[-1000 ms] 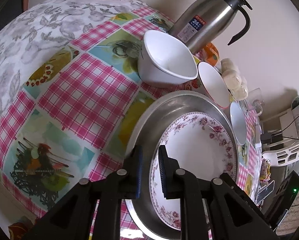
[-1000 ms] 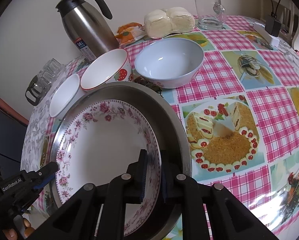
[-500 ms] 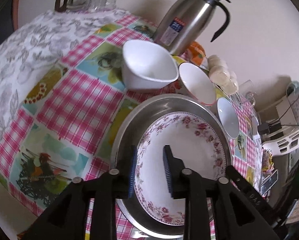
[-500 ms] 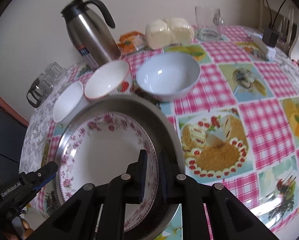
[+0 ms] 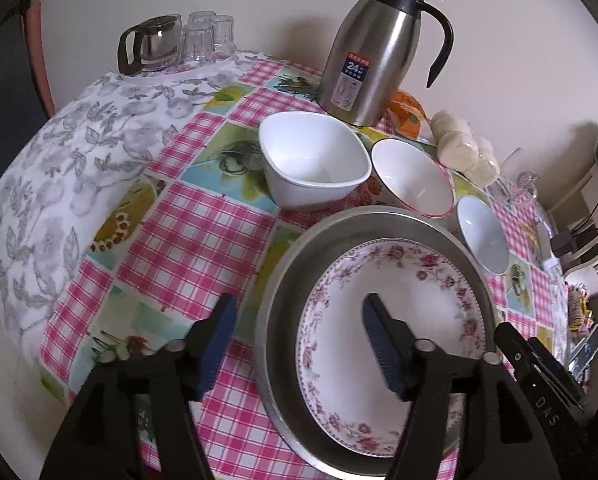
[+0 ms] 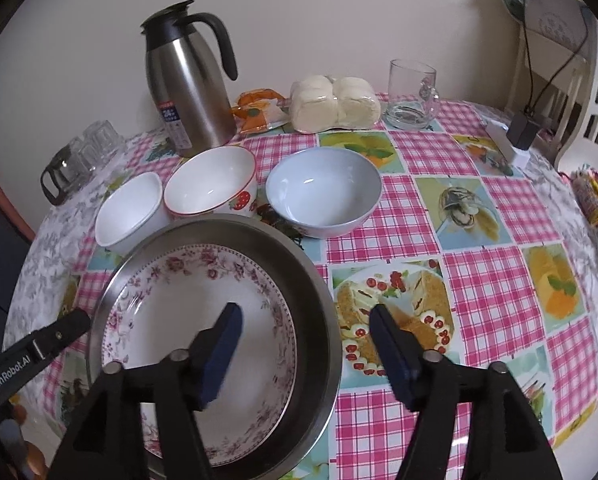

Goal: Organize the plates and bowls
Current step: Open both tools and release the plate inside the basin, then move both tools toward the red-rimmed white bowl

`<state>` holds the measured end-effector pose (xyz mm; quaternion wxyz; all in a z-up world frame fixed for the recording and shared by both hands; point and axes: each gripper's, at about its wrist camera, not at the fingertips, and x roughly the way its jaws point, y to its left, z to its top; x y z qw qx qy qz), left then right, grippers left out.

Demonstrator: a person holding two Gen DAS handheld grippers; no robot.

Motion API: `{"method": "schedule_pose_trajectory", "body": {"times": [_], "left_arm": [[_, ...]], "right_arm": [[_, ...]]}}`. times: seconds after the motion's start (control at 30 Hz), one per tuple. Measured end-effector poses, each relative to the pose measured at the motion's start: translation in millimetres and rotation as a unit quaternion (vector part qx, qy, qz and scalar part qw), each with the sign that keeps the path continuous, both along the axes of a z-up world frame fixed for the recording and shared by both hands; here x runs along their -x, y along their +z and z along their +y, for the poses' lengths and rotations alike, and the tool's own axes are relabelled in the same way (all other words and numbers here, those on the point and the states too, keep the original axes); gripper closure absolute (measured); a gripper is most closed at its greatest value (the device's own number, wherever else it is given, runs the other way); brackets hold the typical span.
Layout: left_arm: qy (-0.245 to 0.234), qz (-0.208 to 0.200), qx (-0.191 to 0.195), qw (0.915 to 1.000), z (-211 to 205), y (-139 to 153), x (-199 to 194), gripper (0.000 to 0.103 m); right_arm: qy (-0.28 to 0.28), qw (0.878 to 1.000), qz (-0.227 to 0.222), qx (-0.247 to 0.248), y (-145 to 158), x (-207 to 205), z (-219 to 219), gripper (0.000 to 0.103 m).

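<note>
A floral-rimmed plate (image 5: 431, 320) (image 6: 171, 308) lies inside a steel pan (image 5: 295, 280) (image 6: 311, 280) at the table's near edge. Behind it stand a square white bowl (image 5: 313, 160) (image 6: 127, 212), a red-rimmed strawberry bowl (image 5: 413, 178) (image 6: 211, 188) and a pale blue bowl (image 5: 483, 234) (image 6: 323, 192). My left gripper (image 5: 297, 344) is open and empty, raised over the pan's left rim. My right gripper (image 6: 307, 352) is open and empty, raised over the pan's right rim.
A steel thermos jug (image 5: 371, 48) (image 6: 187, 84) stands at the back. Glass tumblers and a small glass pot (image 5: 155, 46) sit back left. Wrapped buns (image 6: 335, 102), a glass mug (image 6: 411, 96), a charger (image 6: 519, 136) and a white chair (image 6: 579, 92) are to the right.
Both grippers have opened, let go of the pan's rim and pulled back and up from it. The pan with the plate now rests on the table.
</note>
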<state>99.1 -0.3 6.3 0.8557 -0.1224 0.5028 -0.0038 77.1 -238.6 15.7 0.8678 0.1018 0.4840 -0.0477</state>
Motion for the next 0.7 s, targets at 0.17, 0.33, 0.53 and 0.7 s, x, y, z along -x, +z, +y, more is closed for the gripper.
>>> {"method": "schedule_pose_trajectory", "body": {"times": [0.17, 0.33, 0.53, 0.7], "left_arm": [[-0.003, -0.002, -0.028, 0.9996, -4, -1, 0, 0.020], [-0.003, -0.013, -0.040, 0.9991, -4, 0, 0, 0.018], [0.009, -0.027, -0.041, 0.9987, 0, 3, 0, 0.004], [0.010, -0.037, -0.042, 0.9984, 1, 4, 0, 0.004]], "right_arm": [[0.014, 1.000, -0.003, 0.012, 0, 0, 7, 0.017], [0.020, 0.999, -0.001, 0.027, -2, 0, 12, 0.001], [0.024, 0.999, -0.006, 0.031, -1, 0, 13, 0.000], [0.022, 0.999, -0.009, 0.033, -1, 0, 12, 0.000]]}}
